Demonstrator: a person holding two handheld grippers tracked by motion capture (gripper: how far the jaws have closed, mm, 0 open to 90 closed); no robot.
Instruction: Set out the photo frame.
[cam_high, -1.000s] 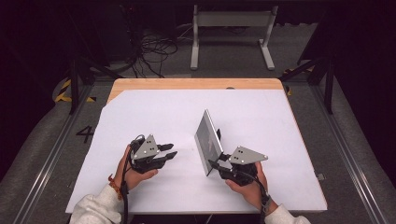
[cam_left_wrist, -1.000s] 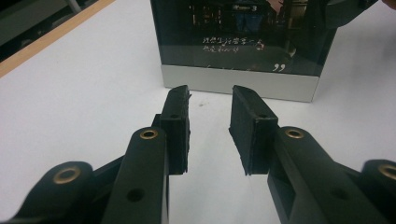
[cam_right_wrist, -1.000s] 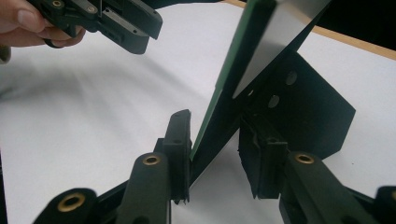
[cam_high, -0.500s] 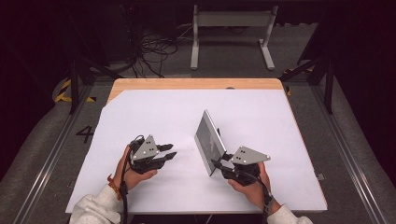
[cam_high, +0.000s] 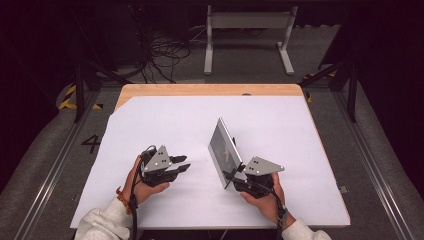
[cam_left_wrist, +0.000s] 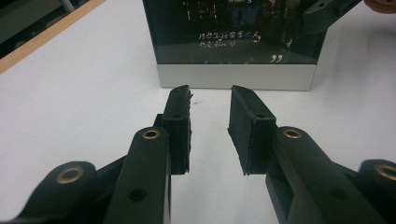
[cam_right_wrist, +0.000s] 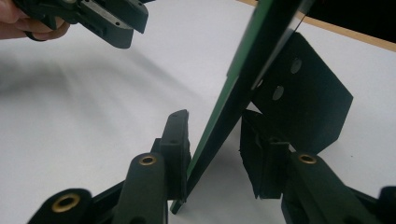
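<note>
the left claw (cam_high: 183, 164) is hovering over the white worktop (cam_high: 165, 125) with jaws apart and empty, pointing right toward the picture frame (cam_high: 223, 151), which is standing tilted mid-worktop. the right claw (cam_high: 234, 176), nearer, is straddling its near corner, one pad touching; the right gripper view is showing the frame's back stand (cam_right_wrist: 303, 93).

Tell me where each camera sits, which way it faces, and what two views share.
High view: above the person's side, looking forward and down on the table; both hands show.
Left gripper view: rides the left gripper, facing the picture frame.
Right gripper view: rides the right gripper, its jaws astride that frame's edge.
Shared: the frame.
</note>
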